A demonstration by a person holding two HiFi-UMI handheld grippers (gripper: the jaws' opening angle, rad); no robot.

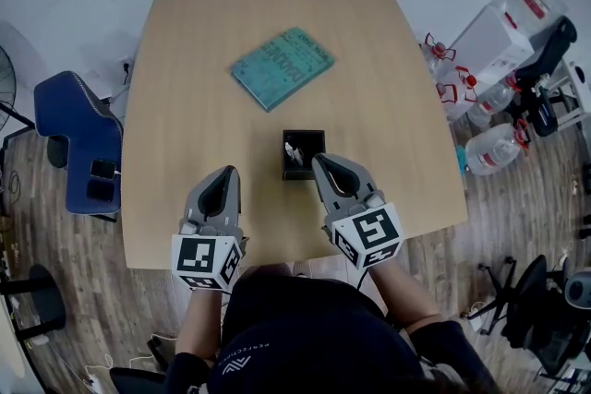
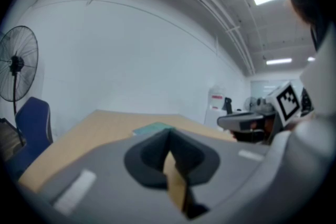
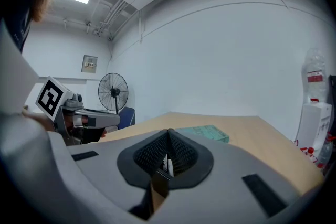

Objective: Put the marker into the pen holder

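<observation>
A black square pen holder (image 1: 304,141) stands on the wooden table (image 1: 203,125), just ahead of the front edge. A white marker (image 1: 294,152) rests inside it, leaning toward its left wall. My right gripper (image 1: 320,161) is shut and empty, its tip right beside the holder's near right corner. In the right gripper view, the holder (image 3: 160,175) and the marker (image 3: 168,164) show through the slit below the shut jaws. My left gripper (image 1: 227,172) is also shut and empty, a hand's width to the left of the holder.
A teal book (image 1: 282,66) lies at the table's middle, beyond the holder. A blue chair (image 1: 81,138) stands off the left edge. Water bottles (image 1: 494,146) and office chairs crowd the floor on the right. A standing fan (image 3: 113,93) is by the wall.
</observation>
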